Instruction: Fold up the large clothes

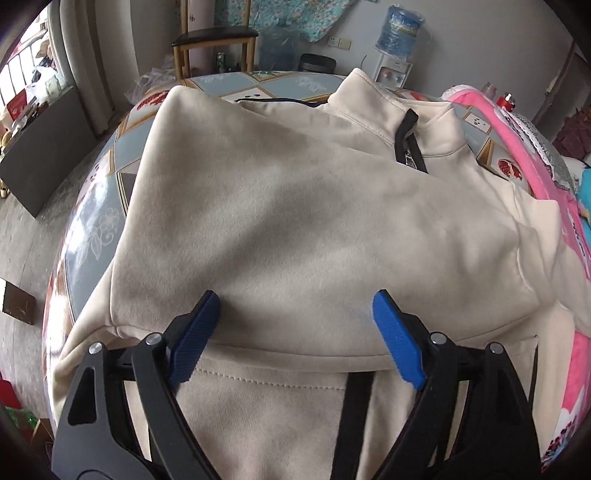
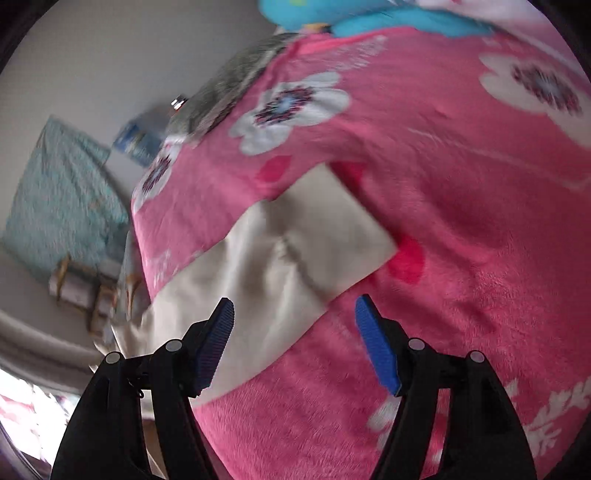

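Observation:
A cream zip-neck sweatshirt (image 1: 295, 206) lies across the round patterned table (image 1: 92, 221), one sleeve folded over the body, its collar with a black zipper (image 1: 410, 140) at the far side. My left gripper (image 1: 295, 306) hovers open just above the folded sleeve, blue pads wide apart, nothing between them. In the blurred right wrist view, the other cream sleeve (image 2: 280, 258) stretches over a pink flowered blanket (image 2: 443, 221). My right gripper (image 2: 295, 314) is open above the sleeve's edge and holds nothing.
A wooden chair (image 1: 214, 40), a water dispenser (image 1: 395, 48) and a dark bin (image 1: 317, 62) stand behind the table. The pink blanket (image 1: 509, 147) lies at the table's right side, with a turquoise plush (image 2: 369, 18) beyond it. A dark box (image 1: 44, 147) stands on the floor at left.

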Motion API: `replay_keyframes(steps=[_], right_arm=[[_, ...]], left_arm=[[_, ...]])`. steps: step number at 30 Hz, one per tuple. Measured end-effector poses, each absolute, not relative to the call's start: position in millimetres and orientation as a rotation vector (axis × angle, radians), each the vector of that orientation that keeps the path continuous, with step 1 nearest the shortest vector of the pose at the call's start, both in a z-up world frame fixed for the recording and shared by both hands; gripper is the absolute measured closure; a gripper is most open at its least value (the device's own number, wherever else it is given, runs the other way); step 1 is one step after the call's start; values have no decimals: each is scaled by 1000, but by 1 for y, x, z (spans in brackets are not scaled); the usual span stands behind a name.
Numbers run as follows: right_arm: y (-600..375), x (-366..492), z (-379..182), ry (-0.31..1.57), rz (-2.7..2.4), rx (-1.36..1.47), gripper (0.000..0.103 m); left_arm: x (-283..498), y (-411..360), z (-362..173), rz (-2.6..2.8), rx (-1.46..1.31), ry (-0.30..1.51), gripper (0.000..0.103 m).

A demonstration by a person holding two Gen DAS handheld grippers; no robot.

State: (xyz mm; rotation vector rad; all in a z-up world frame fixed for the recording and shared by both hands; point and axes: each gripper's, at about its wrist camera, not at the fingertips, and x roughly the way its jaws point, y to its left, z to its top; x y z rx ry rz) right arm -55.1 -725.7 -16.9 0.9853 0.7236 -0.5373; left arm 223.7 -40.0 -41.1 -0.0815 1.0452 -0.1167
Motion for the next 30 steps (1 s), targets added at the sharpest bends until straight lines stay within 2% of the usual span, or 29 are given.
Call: replay_keyframes(steps=[2, 3, 6, 8, 10, 12, 16, 20, 27, 30], right_arm=[[-739, -56, -33, 708, -565, 1059, 39], [-744, -55, -42, 702, -574, 1094, 46], [-750, -45, -59, 696, -595, 1126, 53], [-753, -41, -58, 702, -619, 1096, 63], [-753, -38, -53, 702, -629, 1052, 83], [-749, -36, -43, 679, -615, 1039, 88], [-724, -27, 7, 612, -564, 913, 89], [-678, 0, 82, 508, -397, 801, 90], [-547, 76, 205, 392, -6, 589, 90], [-489, 112, 228, 385, 121, 530, 90]], left_arm=[[223, -43, -43, -114, -52, 1046, 22], [223, -44, -43, -113, -45, 1046, 22], [223, -44, -43, -110, -34, 1047, 22], [223, -45, -44, -110, -30, 1047, 22], [224, -46, -44, -110, -26, 1046, 22], [224, -47, -44, -111, -15, 1044, 21], [224, -46, -44, -117, -11, 1042, 21], [226, -45, -44, -125, -19, 1049, 21], [225, -34, -40, -156, -86, 1056, 21], [217, -19, -31, -160, -142, 1044, 21]])
